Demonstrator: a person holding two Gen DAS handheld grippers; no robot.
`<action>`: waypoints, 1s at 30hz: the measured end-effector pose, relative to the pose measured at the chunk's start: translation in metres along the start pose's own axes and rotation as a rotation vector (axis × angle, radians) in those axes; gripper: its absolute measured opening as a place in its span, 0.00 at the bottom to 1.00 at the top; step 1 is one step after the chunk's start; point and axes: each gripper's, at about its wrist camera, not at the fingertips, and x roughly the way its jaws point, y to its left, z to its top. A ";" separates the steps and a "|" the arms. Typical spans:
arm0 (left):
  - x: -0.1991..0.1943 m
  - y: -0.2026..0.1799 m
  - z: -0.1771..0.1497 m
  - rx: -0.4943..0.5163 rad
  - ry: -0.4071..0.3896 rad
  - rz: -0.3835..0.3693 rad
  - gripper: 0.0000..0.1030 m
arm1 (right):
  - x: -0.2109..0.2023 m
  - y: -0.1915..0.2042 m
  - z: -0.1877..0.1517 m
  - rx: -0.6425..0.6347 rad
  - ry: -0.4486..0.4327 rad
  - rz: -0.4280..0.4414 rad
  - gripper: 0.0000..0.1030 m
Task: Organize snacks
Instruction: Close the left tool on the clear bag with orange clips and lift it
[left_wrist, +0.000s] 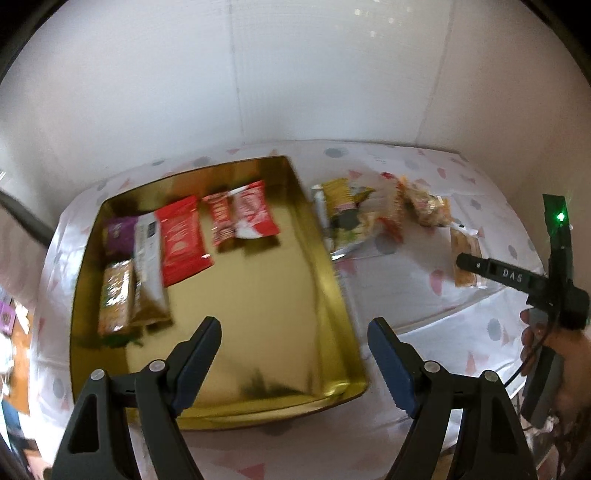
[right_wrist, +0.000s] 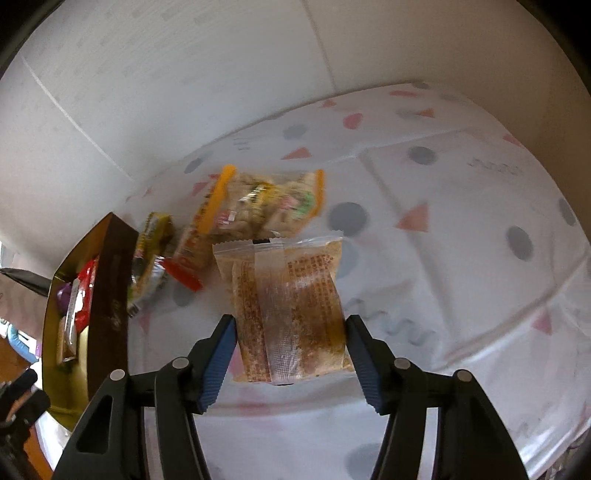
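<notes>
A gold tray (left_wrist: 343, 306) on the left holds several snacks, among them a red packet (left_wrist: 183, 243), a purple one (left_wrist: 120, 234) and a white-and-gold one (left_wrist: 149, 266). My left gripper (left_wrist: 294, 325) hangs open over the tray's bare near-right part, with nothing between its pads. To the tray's right, a clear packet of orange-brown snack (right_wrist: 291, 295) lies on the cloth. My right gripper (right_wrist: 290, 321) is shut on that clear packet, a pad pressing on each long side. In the left wrist view, one of the right gripper's fingers (left_wrist: 495, 271) lies across this packet (left_wrist: 465, 258).
Loose snacks lie between the tray and the held packet: a yellow-green packet (right_wrist: 155, 236), an orange-edged one (right_wrist: 195, 240) and clear bags of pale pieces (right_wrist: 266, 206). The patterned tablecloth (right_wrist: 443, 221) runs to the right. White panels stand behind. A hand (left_wrist: 565, 362) holds the right gripper.
</notes>
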 end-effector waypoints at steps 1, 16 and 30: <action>0.001 -0.005 0.003 0.009 0.002 -0.005 0.80 | -0.002 -0.006 -0.002 0.006 -0.005 -0.008 0.59; 0.042 -0.105 0.085 0.144 0.005 -0.088 0.79 | -0.031 -0.068 -0.028 0.128 -0.047 -0.016 0.59; 0.147 -0.164 0.134 0.205 0.207 -0.090 0.23 | -0.039 -0.081 -0.037 0.117 -0.073 0.049 0.59</action>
